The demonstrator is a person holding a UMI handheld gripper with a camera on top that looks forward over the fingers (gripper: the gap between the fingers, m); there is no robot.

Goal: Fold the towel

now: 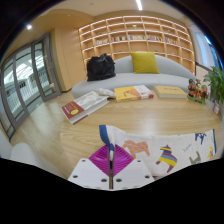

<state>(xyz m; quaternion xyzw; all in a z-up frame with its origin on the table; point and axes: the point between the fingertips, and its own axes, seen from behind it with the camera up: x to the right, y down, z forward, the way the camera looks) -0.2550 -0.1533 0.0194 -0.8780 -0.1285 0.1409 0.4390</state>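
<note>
A white towel (165, 152) with colourful printed figures lies on the wooden table (55, 130), spreading to the right of my fingers. My gripper (110, 162) is shut, its magenta pads (98, 160) pressed together on a corner of the towel. That corner, with a blue edge, stands up just ahead of the fingertips. The part of the towel under the fingers is hidden.
An open book (85, 104) lies on the table beyond to the left, more books (133, 92) lie further back, and toys and a plant (212, 85) stand at the right. Behind are a grey sofa (165, 70) with a yellow cushion (144, 63) and black bag (100, 68), and bookshelves (135, 35).
</note>
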